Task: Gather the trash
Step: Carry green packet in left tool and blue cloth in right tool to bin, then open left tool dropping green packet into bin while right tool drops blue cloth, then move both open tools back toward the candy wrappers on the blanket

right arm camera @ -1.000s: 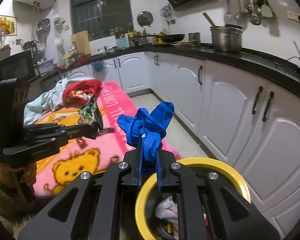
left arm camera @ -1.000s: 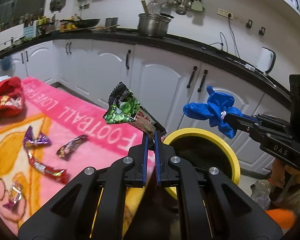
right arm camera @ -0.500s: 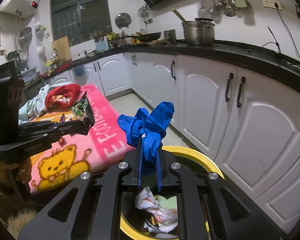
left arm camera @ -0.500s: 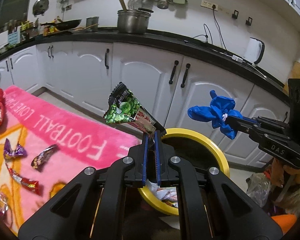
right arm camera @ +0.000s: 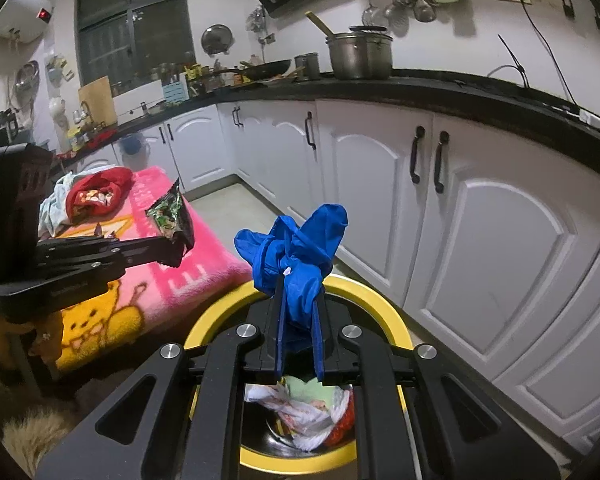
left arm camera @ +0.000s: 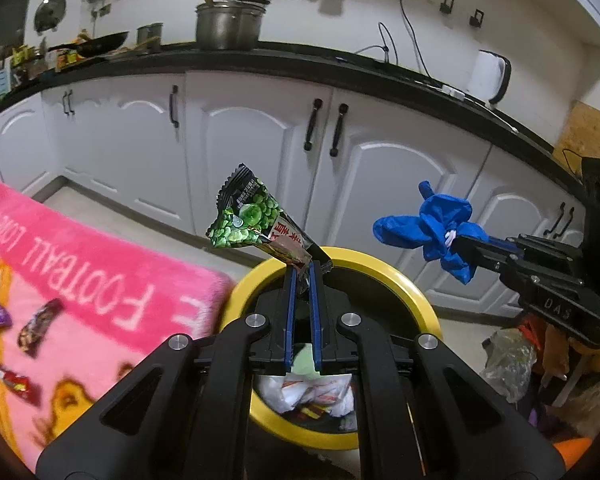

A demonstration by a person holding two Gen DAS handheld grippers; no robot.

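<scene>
You are bringing two bits of trash to the bin (left arm camera: 416,304). Your left gripper (left arm camera: 302,270) has its jaws pinched tight on the green snack bag (left arm camera: 248,224), right above the yellow rim. Your right gripper (right arm camera: 300,300) squeezes the blue glove (right arm camera: 296,248) over the bin too. Next, open both jaws and let them drop. The bin's bottom is hidden by your grippers.

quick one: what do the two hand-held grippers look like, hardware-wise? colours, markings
Both match: the left hand-held gripper and right hand-held gripper are black angular linkage frames with silver pivot bolts and blue pads lining two narrow fingers. The right's side reads "DAS" in the left wrist view. A tall black block rises at the rear of each. No cables or sleeves visible.
</scene>
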